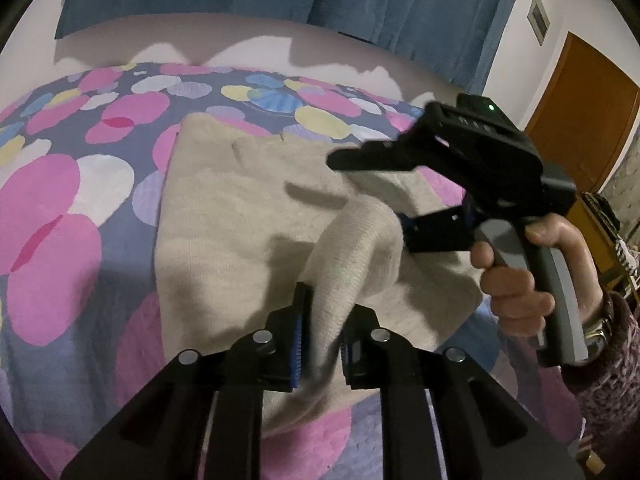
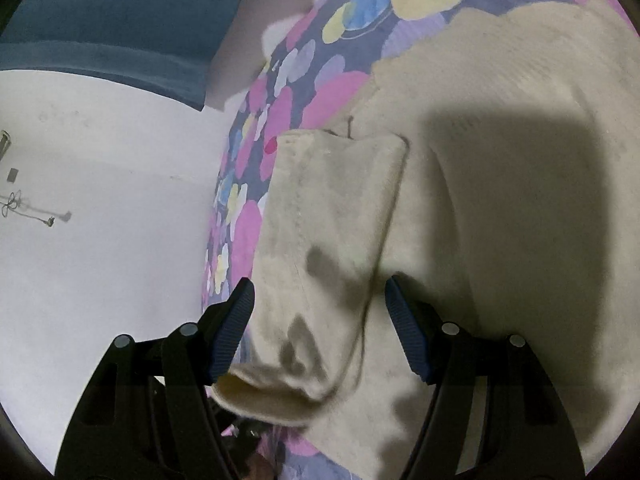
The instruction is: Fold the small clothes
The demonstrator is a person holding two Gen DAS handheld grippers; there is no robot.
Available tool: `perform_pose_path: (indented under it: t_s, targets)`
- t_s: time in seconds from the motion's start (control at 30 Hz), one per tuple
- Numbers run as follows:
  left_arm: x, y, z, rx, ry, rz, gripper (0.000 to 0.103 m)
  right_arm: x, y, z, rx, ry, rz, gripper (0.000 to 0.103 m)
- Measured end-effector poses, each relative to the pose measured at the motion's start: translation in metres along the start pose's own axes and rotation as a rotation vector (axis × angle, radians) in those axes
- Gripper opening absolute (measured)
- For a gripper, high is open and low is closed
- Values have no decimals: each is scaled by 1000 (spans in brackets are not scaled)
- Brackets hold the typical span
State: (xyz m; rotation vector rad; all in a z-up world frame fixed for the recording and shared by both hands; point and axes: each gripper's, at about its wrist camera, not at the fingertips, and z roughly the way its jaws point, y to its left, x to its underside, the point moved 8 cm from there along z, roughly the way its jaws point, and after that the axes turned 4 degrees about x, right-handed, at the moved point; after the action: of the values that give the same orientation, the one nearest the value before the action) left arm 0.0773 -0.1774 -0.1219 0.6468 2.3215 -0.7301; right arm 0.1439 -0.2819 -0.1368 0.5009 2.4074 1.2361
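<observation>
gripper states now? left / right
Left tool: closed on a fold of the beige sweater.
Right tool: open, holding nothing; a sleeve lies between its fingers.

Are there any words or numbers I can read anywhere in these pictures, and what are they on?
None can be read.
The right gripper has small pale marks on its body, too blurred to read.
The cream sweater and the flowered bedspread show no writing.
The framed panel on the wall shows no legible text.
</observation>
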Motion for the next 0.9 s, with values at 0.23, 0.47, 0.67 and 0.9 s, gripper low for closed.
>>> perform_pose_path:
  t_s: [0.23, 0.47, 0.67, 0.9]
  targets:
    - [1, 1, 0, 11, -3, -24, 15, -9, 3, 13, -2, 7, -9, 68]
    - [-4, -2, 2, 8, -11, -9, 15, -17, 11, 23, 5, 5, -27, 67]
    - [-2, -1, 4, 14, -1, -15, 15, -24, 7, 33, 65, 8, -54, 48]
    - [0, -2, 6, 7, 8, -10, 8, -25, -1, 39, 123, 24, -81, 13]
